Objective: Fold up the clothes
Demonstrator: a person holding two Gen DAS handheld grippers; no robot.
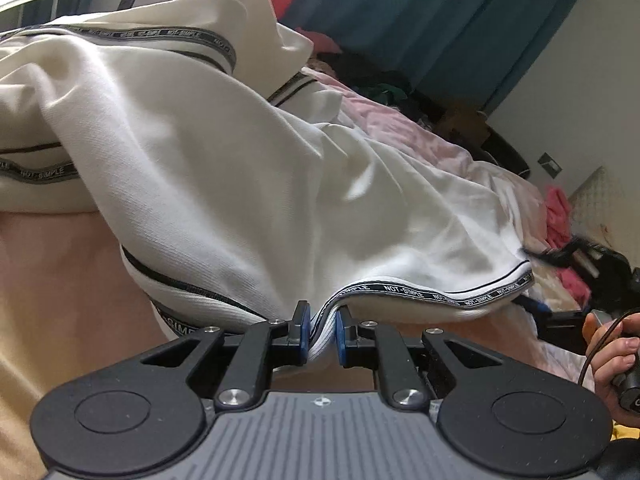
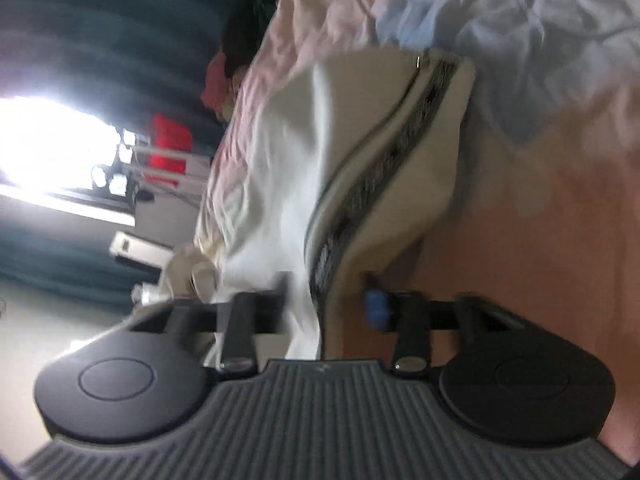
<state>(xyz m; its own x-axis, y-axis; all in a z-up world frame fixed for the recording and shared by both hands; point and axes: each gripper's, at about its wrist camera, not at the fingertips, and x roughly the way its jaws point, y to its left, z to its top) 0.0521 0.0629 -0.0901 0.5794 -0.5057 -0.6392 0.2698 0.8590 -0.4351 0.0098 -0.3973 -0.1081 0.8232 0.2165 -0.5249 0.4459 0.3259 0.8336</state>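
White cloth fills both views: a cream-white garment (image 1: pixel 224 168) trimmed with black tape printed "NOT-SIMPLE", lying rumpled on a bed under a pink sheet (image 1: pixel 400 120).

In the left wrist view the left gripper (image 1: pixel 323 336) is pinched onto the garment's hem, with the ribbed white edge squeezed between its two blue pads (image 1: pixel 305 334). From that pinch the taped hem (image 1: pixel 432 294) runs right, lifted off the sheet in a shallow arc, to a far-right corner that meets the dark shape of the other tool, too blurred to read. Left of the pinch a second taped edge slants down toward the near left. Bare peach-coloured bedding lies open to the left and near side of the gripper. A person's hand (image 1: pixel 612 364) grips a handle at the right edge, with a cable looping over it. Beyond the bed, dark clothes are piled along the far edge before a teal curtain (image 1: pixel 460 12).

The right wrist view is turned sideways and motion-blurred. The right gripper (image 2: pixel 332 304) has the taped edge of the garment passing between its fingers; one blue pad (image 2: pixel 376 308) stands apart to the right of the cloth with a gap showing, so I cannot tell whether it actually clamps. Right of it the bed is open peach surface; farther off, wrinkled pale bedding (image 2: pixel 520 20).
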